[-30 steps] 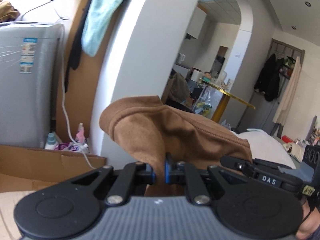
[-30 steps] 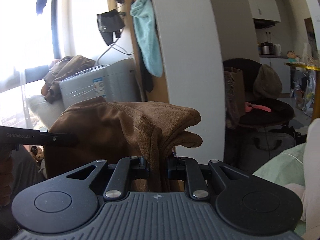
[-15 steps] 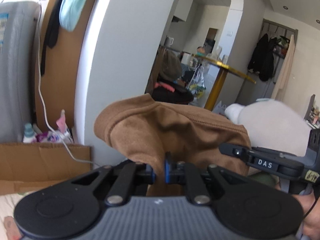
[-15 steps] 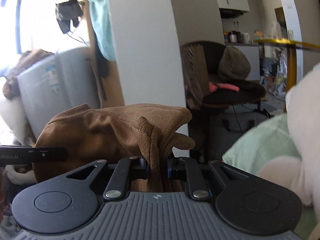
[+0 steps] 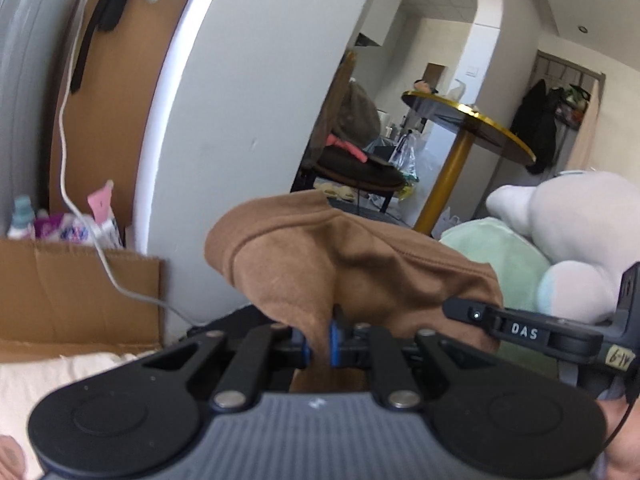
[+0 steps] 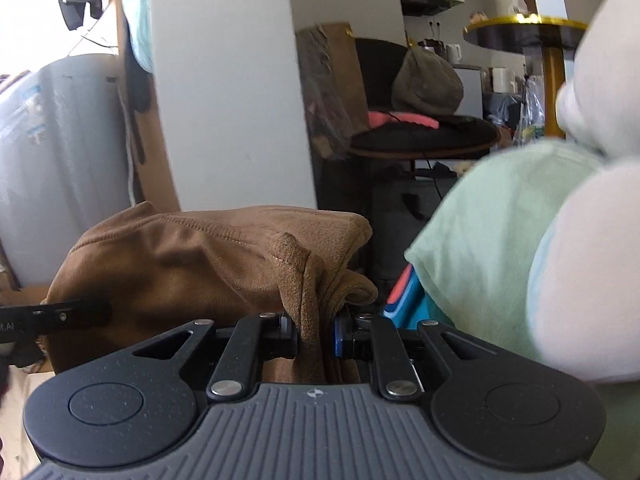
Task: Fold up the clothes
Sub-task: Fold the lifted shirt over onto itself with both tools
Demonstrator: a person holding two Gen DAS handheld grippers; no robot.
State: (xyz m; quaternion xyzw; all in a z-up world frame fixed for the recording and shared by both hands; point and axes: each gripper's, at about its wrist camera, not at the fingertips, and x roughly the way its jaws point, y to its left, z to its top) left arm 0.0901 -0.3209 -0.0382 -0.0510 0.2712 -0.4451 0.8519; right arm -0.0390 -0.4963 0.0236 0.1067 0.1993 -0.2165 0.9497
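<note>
the left hand-held gripper [image 5: 319, 344] is closed on a pinch of the brown garment [image 5: 320, 256], its blue-edged pads pressed flat against a narrow fold of cloth. the right hand-held gripper [image 6: 316, 334] is likewise clamped on the same brown garment [image 6: 192, 256], gripping a thicker gathered bunch where a stitched hem curls over. the cloth is soft, matte and suede-like, with a napped surface, rounded edges and visible seam stitching; it hangs in the air between the two tools, bulging up above both sets of fingers.

each tool has a black, finely speckled plastic body with two round discs, silver rivets on the linkage bars and a grey ribbed panel. in the left wrist view the other tool's side bar carries white letters reading "das", and a small tag beside it has handwriting that looks like "a1-9", though it is upside down and hard to be sure of. in the right wrist view the other tool's bar shows only the end of a word, "t.ai".

just right of the garment lies a pale mint-green fabric [image 6: 480, 240] with a plump white plush toy [image 5: 580, 232] resting on it. behind stand a smooth white pillar [image 5: 248, 100], a corrugated cardboard box [image 5: 72, 288] with a white cable [image 5: 80, 220] trailing over it, and a round dark bench with a gold rim [image 5: 472, 120] on a gold post.
</note>
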